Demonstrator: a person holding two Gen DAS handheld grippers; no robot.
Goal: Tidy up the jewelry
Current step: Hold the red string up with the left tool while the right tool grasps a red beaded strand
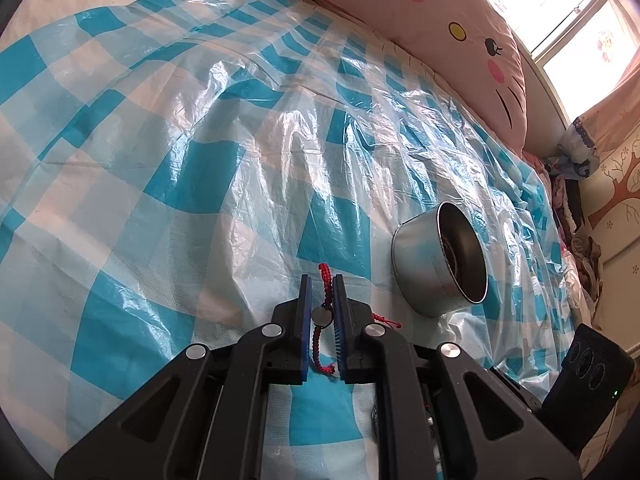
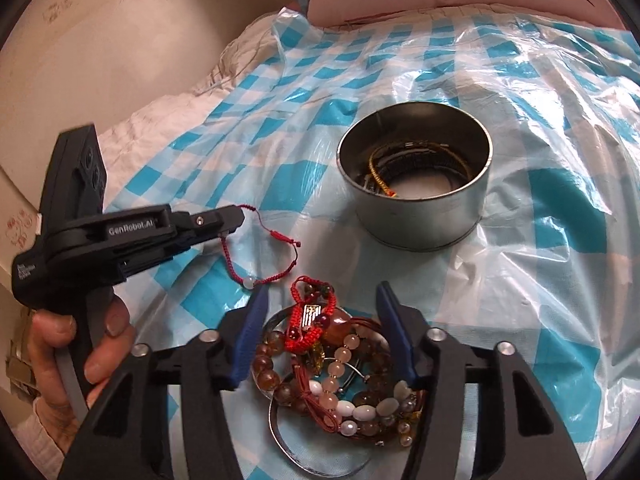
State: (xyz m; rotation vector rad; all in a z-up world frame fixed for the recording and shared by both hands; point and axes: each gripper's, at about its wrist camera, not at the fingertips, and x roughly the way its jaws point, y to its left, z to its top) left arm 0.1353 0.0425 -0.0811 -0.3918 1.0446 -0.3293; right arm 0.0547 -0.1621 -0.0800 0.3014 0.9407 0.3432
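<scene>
- The left gripper [image 2: 230,222] is held low over the bed by a bare hand [image 2: 76,344] that wraps the black handle; it points to the right in the right wrist view, towards the metal tin [image 2: 416,208].
- Its two blue pads [image 1: 306,300] stand close together, and the red cord bracelet [image 1: 325,320] with a round disc runs between them; the pads are clamped on this cord.
- In the right wrist view the rest of the same bracelet lies in a loop on the blue checked plastic sheet [image 2: 540,160], with a pale bead at its near end.
- The right gripper [image 2: 320,304] hovers over a pile of beaded bracelets [image 2: 344,376]; its blue fingers are wide apart, one on each side of the pile, and hold nothing.
- The tin stands on the sheet, beyond the pile, with some bangles inside it.
- A pink cat pillow [image 1: 440,12] lies at the far edge of the bed.
</scene>
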